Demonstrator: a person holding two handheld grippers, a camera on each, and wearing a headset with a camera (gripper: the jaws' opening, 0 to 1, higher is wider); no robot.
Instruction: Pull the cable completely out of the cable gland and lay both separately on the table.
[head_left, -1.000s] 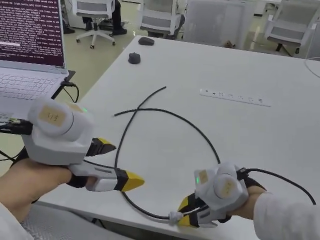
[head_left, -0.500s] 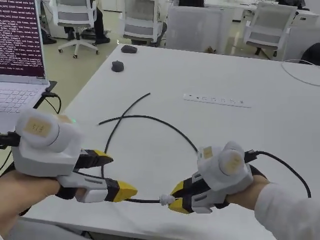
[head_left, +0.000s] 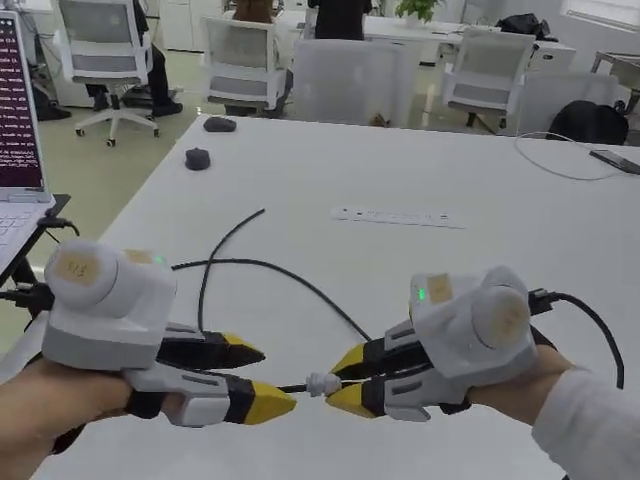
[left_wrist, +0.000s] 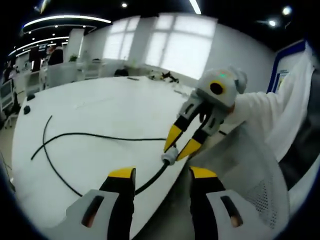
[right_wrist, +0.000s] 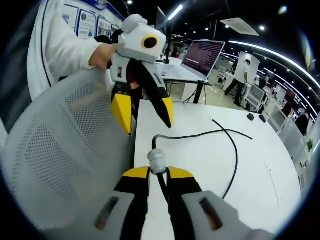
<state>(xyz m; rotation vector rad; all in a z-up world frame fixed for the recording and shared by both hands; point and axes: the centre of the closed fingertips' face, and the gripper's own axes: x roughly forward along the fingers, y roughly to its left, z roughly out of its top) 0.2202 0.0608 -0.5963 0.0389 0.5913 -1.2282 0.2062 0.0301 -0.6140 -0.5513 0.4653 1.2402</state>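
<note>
right tongs (head_left: 341, 380) pinch the cable gland (head_left: 322, 384), lifted at the table's (head_left: 450, 250) near edge | left tongs (head_left: 272, 378) spread, astride the cable (head_left: 250, 263) beside the gland, likely for a counter-pull | cable not yet out

My head view looks forward and down from above the near edge of the wide white worktop (head_left: 480, 200). My left gripper view sits low and close, facing the right white-and-yellow hand-held gripper (left_wrist: 174, 152). My right gripper view faces back at the left white-and-yellow hand-held gripper (right_wrist: 148, 127). All three share the thin black cable (head_left: 290, 279) and small white plastic cable gland (head_left: 322, 384).
</note>
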